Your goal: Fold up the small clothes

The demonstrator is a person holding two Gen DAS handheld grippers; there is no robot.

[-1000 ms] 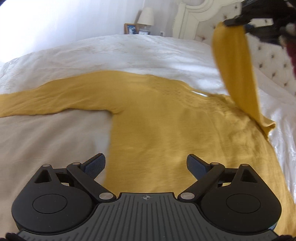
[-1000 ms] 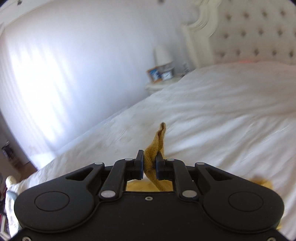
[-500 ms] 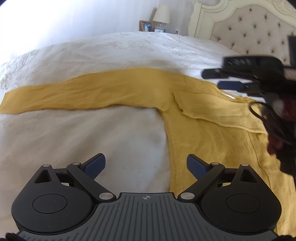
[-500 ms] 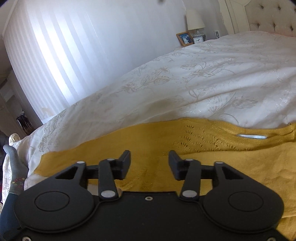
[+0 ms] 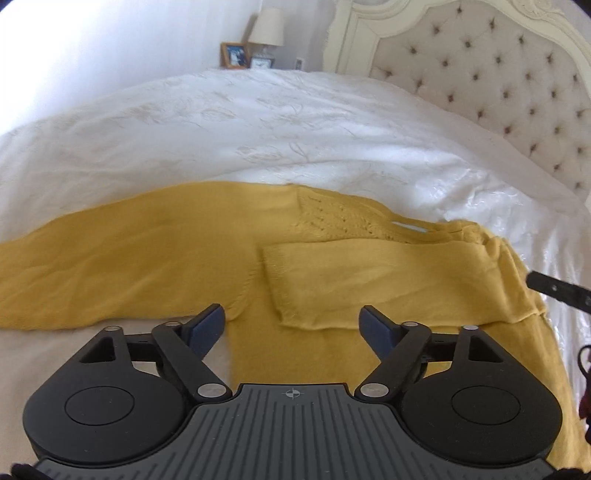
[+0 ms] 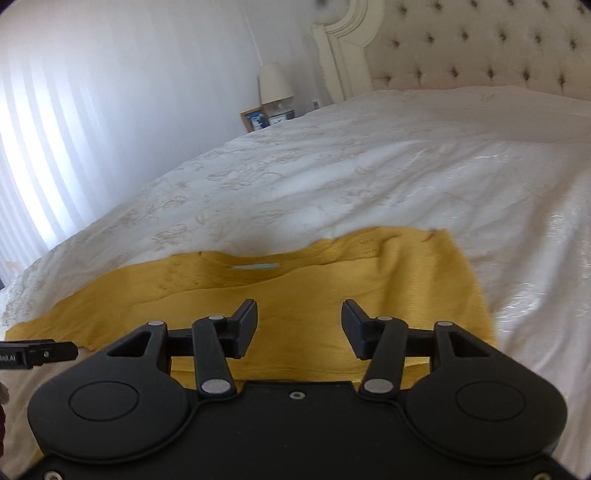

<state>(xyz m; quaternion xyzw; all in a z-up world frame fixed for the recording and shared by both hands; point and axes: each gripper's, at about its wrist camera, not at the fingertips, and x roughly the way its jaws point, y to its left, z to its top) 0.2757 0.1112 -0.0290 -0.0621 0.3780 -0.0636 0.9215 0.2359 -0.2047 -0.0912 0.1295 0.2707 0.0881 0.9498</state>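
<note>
A mustard-yellow knit sweater (image 5: 295, 354) lies flat on the white bedspread (image 5: 258, 122). Its right sleeve (image 5: 369, 280) is folded across the chest. Its left sleeve (image 5: 110, 258) stretches out flat to the left. My left gripper (image 5: 293, 325) is open and empty, just above the sweater's body below the folded sleeve. My right gripper (image 6: 299, 325) is open and empty over the sweater's right shoulder area (image 6: 406, 288). A white neck label (image 6: 256, 266) shows at the collar.
A tufted cream headboard (image 5: 498, 85) stands at the right. A nightstand with a lamp (image 5: 266, 33) and a framed photo (image 5: 233, 55) stands beyond the bed. Bright curtains (image 6: 55, 129) fill the left wall. Part of the other gripper (image 5: 557, 291) shows at the right edge.
My right gripper let go of the right sleeve, which now lies folded across the chest, and pulled back to the right with jaws opened wider. My left gripper has shifted over the sweater's body.
</note>
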